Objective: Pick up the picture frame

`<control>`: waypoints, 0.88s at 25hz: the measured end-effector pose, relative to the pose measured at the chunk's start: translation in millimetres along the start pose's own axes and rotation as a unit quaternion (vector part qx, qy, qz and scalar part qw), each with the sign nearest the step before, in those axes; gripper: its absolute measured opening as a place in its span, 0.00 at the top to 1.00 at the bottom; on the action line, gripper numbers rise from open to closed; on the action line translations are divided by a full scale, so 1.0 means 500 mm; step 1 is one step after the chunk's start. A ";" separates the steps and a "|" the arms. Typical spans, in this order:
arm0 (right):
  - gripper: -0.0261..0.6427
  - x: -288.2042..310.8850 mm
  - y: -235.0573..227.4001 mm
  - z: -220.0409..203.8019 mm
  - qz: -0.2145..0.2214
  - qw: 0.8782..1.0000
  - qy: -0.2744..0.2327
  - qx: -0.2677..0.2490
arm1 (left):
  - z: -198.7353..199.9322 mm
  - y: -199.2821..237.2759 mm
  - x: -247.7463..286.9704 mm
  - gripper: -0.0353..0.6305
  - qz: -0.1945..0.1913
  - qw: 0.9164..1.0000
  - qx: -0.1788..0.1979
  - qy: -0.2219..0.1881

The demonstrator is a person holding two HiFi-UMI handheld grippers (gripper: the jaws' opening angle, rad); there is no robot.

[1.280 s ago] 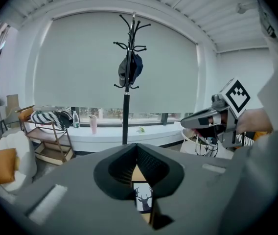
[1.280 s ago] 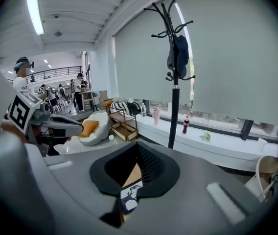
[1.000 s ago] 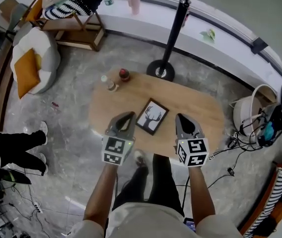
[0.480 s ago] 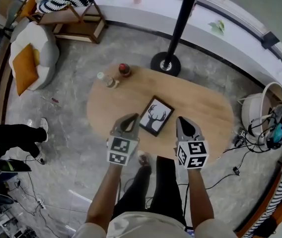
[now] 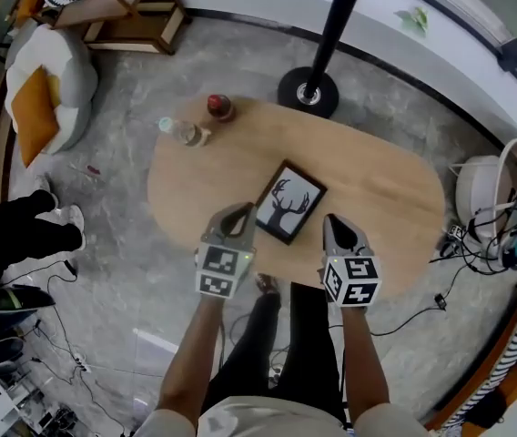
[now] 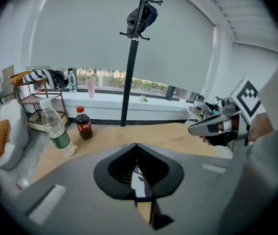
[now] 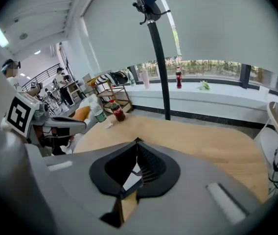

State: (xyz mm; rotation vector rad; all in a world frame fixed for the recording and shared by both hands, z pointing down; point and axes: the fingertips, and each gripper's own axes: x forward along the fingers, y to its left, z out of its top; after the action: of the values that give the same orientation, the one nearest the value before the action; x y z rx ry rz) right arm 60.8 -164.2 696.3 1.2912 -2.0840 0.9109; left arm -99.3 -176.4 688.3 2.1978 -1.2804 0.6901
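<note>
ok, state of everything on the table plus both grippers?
picture frame: lying flat on the table, not gripped
left gripper: shut, empty
right gripper: shut, empty
water bottle: upright, capped
cola bottle: upright, capped

smooth, matt wooden table (image 5: 379, 197)

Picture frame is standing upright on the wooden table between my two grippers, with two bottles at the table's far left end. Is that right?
Not quite. The head view shows the picture frame lying flat on the wooden table, not standing upright. It is between the left gripper and the right gripper, and the water bottle and cola bottle are at the table's far left end.
</note>
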 end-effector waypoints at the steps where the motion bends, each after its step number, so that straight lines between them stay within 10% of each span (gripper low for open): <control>1: 0.95 0.011 -0.002 -0.009 0.001 1.000 0.006 0.003 | -0.006 0.003 0.009 0.93 0.000 1.000 -0.001 0.004; 22: 0.86 0.176 -0.051 -0.149 0.002 0.994 0.087 0.060 | -0.150 0.028 0.185 0.89 -0.010 0.997 -0.016 0.080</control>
State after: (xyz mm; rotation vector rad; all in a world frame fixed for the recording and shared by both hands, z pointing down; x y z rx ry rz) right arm 53.8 -164.3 814.2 1.2199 -1.9239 1.1246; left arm -84.9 -192.8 806.2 2.0814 -1.1798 0.8141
